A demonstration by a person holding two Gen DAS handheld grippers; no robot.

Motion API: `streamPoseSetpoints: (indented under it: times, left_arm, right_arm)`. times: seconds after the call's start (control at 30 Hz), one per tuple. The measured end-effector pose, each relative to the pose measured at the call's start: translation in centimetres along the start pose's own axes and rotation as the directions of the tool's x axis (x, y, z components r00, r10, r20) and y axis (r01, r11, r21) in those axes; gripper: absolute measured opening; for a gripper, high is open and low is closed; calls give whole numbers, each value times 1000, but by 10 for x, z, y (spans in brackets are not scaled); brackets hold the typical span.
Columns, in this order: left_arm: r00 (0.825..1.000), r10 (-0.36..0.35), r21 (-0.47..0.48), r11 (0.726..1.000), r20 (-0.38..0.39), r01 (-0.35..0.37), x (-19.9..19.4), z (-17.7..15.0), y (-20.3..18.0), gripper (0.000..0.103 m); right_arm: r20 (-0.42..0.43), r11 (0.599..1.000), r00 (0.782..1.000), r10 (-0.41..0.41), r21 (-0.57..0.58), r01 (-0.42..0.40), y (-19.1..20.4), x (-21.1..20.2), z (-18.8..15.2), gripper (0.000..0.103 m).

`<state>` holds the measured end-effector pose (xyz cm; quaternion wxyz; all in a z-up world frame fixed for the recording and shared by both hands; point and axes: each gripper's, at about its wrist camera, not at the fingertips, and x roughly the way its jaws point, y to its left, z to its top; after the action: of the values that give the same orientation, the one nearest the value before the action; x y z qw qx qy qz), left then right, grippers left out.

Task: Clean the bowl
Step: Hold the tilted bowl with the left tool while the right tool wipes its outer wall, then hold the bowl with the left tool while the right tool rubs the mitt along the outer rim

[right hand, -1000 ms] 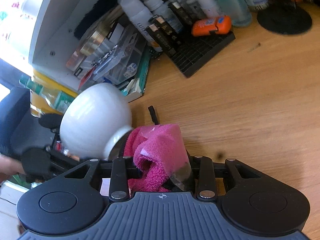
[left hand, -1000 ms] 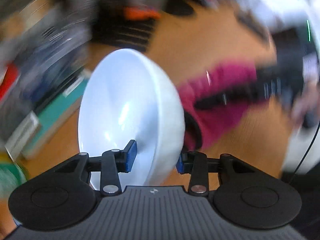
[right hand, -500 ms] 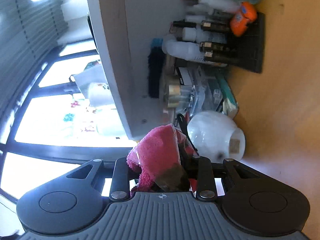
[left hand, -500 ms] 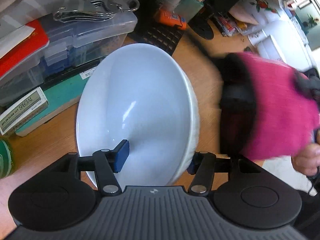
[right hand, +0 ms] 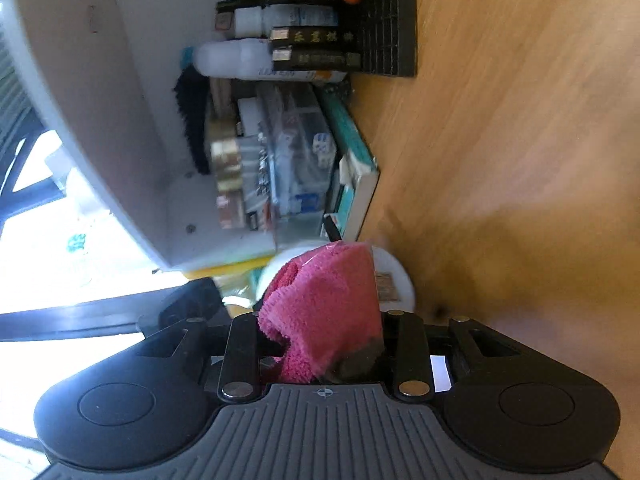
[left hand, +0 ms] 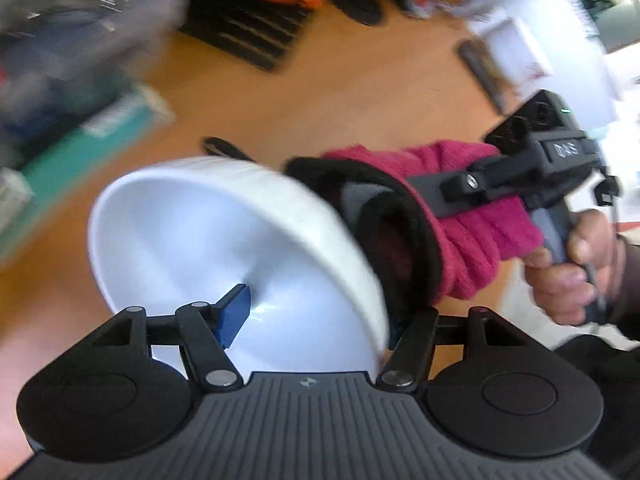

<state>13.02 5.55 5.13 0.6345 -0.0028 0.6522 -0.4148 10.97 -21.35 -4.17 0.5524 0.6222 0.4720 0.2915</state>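
My left gripper (left hand: pixel 316 316) is shut on the rim of a white bowl (left hand: pixel 224 240), holding it tilted above the wooden desk, one blue pad inside and one outside. My right gripper (right hand: pixel 320 344) is shut on a pink cloth (right hand: pixel 324 304). In the left wrist view the pink cloth (left hand: pixel 472 220), with a black edge, presses against the bowl's outer right side. In the right wrist view the bowl's white underside (right hand: pixel 394 276) shows just behind the cloth.
The wooden desk (right hand: pixel 520 140) stretches to the right. A white shelf (right hand: pixel 100 120) holds bottles, clear boxes and a teal book (right hand: pixel 352 148). A black grid mat (left hand: pixel 244 36) with an orange item lies at the back.
The pink cloth has moved in against the bowl's outer side. The bowl has tilted and swung, and both wrist views have shifted with the motion.
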Motion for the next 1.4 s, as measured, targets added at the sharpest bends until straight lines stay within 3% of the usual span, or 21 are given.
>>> streamPoseSetpoints:
  times: [0.1, 0.2, 0.27, 0.33, 0.4, 0.47, 0.53, 0.63, 0.8, 0.87, 0.97, 1.23, 1.33, 1.4]
  left_arm:
    - [995, -96, 49, 994, -13, 97, 20, -3, -29, 80]
    - [995, -100, 58, 993, -14, 101, 34, -11, -35, 81]
    - [997, -79, 55, 995, 1, 79, 36, -17, -31, 79]
    - [998, -51, 44, 998, 32, 50, 31, -22, -25, 79]
    - [998, 9, 66, 998, 56, -13, 25, -21, -21, 84]
    - [993, 98, 150, 983, 62, -106, 23, -21, -29, 91]
    - [979, 188, 241, 950, 74, -201, 22, -20, -38, 94]
    - [953, 294, 391, 871, 70, -298, 29, -24, -52, 94]
    - [924, 377, 555, 756, 63, -346, 36, -37, -55, 96]
    - [911, 401, 613, 699, 90, -369, 36, -43, -53, 97]
    - [899, 414, 658, 638, 144, -399, 34, -47, -48, 97]
    - [903, 385, 749, 538, 190, -387, 34, -41, -42, 98]
    - [909, 385, 763, 536, 158, -360, 37, -40, -39, 93]
    - [912, 387, 772, 534, 140, -345, 35, -34, -39, 80]
  right_arm:
    - [-3, 999, 999, -34, -18, 34, 8, -31, -19, 34]
    - [15, 992, 995, -102, -77, 103, 17, -59, -33, 34]
    - [38, 973, 985, -168, -153, 172, 26, -73, -41, 33]
    - [77, 911, 962, -263, -308, 274, 42, -70, -44, 33]
    - [90, 882, 948, -306, -348, 318, 43, -61, -40, 33]
    - [91, 871, 942, -323, -361, 334, 38, -55, -35, 34]
    - [93, 864, 930, -357, -346, 366, 31, -49, -30, 34]
    - [83, 897, 941, -328, -286, 337, 19, -48, -26, 34]
    - [96, 915, 948, -302, -250, 317, 11, -43, -22, 34]
    - [108, 919, 949, -296, -238, 314, 9, -44, -21, 34]
    - [129, 926, 948, -290, -212, 312, 6, -46, -19, 34]
    - [142, 949, 954, -265, -136, 284, -3, -45, -16, 35]
    - [148, 958, 956, -254, -100, 270, -7, -46, -14, 35]
    - [147, 959, 956, -253, -92, 268, -8, -47, -12, 35]
